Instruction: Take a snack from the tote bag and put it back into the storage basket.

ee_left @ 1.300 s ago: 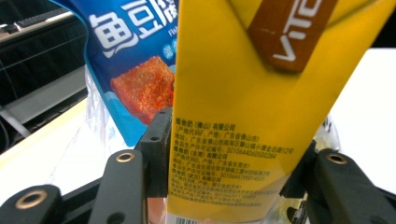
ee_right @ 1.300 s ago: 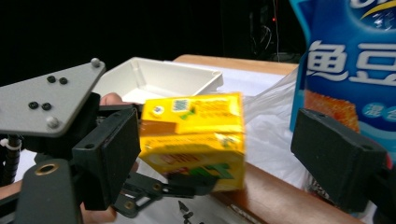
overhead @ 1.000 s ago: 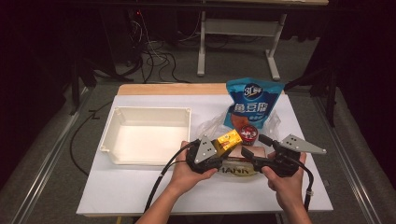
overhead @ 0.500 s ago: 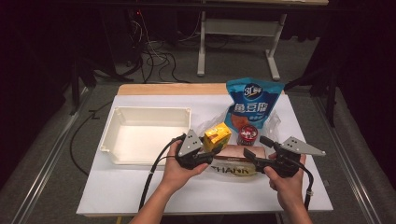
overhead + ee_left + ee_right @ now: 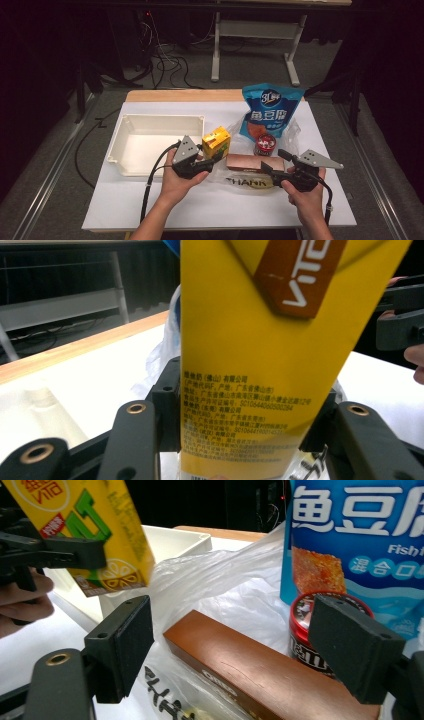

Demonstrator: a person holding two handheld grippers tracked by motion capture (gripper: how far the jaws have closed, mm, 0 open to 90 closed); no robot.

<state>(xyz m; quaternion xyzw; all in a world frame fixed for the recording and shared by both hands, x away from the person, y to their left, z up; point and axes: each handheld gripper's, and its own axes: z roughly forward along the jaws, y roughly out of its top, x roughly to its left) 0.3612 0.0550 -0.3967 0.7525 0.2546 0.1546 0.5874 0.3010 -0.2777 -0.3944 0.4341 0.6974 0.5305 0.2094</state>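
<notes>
Carrying the yellow cardboard drink carton [image 5: 216, 143] – left gripper [image 5: 240, 440] jaws clamped on it – toward the white plastic tray [image 5: 131, 162]; right gripper [image 5: 235, 645] jaws wide, empty. Next: lower, release inside.

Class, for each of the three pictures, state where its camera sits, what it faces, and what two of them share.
High view: above the person's side, looking forward and down on the white table; both forearms show.
Left gripper view: rides the left hand-held gripper, facing its clamped yellow carton.
Right gripper view: rides the open right hand-held gripper, facing the brown box.
All three share the carton.
</notes>
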